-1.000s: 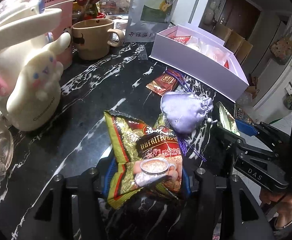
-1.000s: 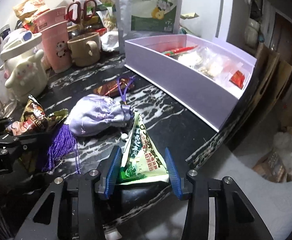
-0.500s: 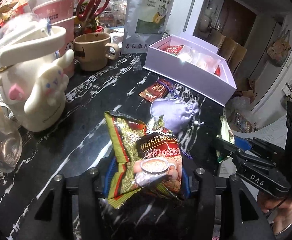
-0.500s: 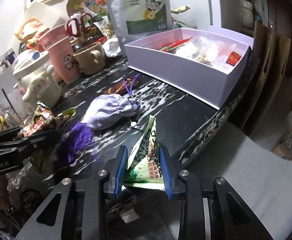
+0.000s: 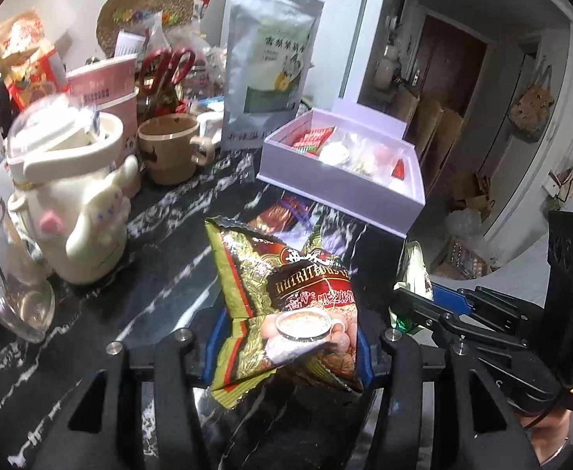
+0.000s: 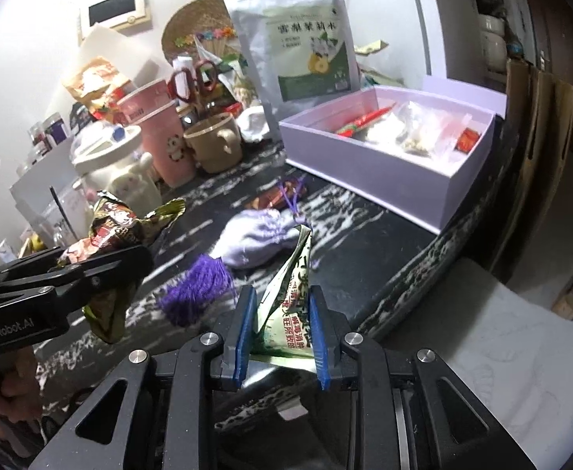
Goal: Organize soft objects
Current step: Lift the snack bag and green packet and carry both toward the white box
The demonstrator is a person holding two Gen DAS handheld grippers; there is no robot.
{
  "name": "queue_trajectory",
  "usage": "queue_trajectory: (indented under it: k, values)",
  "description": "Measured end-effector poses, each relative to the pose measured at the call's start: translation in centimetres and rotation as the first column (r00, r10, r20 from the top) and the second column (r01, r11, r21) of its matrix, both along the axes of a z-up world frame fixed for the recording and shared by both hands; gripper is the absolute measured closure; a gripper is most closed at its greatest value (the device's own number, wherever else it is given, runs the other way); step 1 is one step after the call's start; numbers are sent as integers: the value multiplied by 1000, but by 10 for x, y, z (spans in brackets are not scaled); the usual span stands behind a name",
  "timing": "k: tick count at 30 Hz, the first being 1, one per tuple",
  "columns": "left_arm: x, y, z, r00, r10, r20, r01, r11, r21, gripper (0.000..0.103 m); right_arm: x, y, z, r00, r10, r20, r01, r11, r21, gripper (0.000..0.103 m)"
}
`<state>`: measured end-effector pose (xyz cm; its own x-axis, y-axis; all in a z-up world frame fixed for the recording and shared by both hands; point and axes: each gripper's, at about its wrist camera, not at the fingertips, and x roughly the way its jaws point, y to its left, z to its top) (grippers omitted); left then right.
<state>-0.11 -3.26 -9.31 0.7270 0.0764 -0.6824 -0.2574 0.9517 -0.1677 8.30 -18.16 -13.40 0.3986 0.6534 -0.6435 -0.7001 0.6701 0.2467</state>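
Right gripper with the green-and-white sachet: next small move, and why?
Probably carry it forward and right, over the open lavender box, then release. The right gripper is shut on the green-and-white sachet, already lifted off the black marbled counter; the box holds similar packets. The left gripper holds a red-and-gold cereal packet, likely next.

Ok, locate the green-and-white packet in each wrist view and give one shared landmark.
Left wrist: the green-and-white packet shows at right, clamped in the right gripper.
Right wrist: bottom centre, between the blue pads.
Shared landmark: the lavender box.
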Motion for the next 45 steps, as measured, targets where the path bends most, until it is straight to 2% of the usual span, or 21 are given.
queue_trajectory:
  k: [16, 24, 31, 45]
  values:
    - [8, -13, 67, 988, -32, 149, 22, 997, 68, 52, -12, -18, 66, 993, -2, 118, -12, 994, 113, 77]
    - [34, -16, 97, 977, -70, 203, 52, 994, 94, 52, -6, -27, 103, 983, -8, 182, -16, 991, 134, 77]
    - [74, -18, 114, 965, -108, 238, 84, 991, 106, 52, 21, -28, 125, 974, -21, 224, -15, 988, 156, 77]
    - [169, -15, 133, 953, -150, 264, 118, 984, 134, 52, 112, -35, 161, 955, -87, 284, 41, 986, 163, 77]
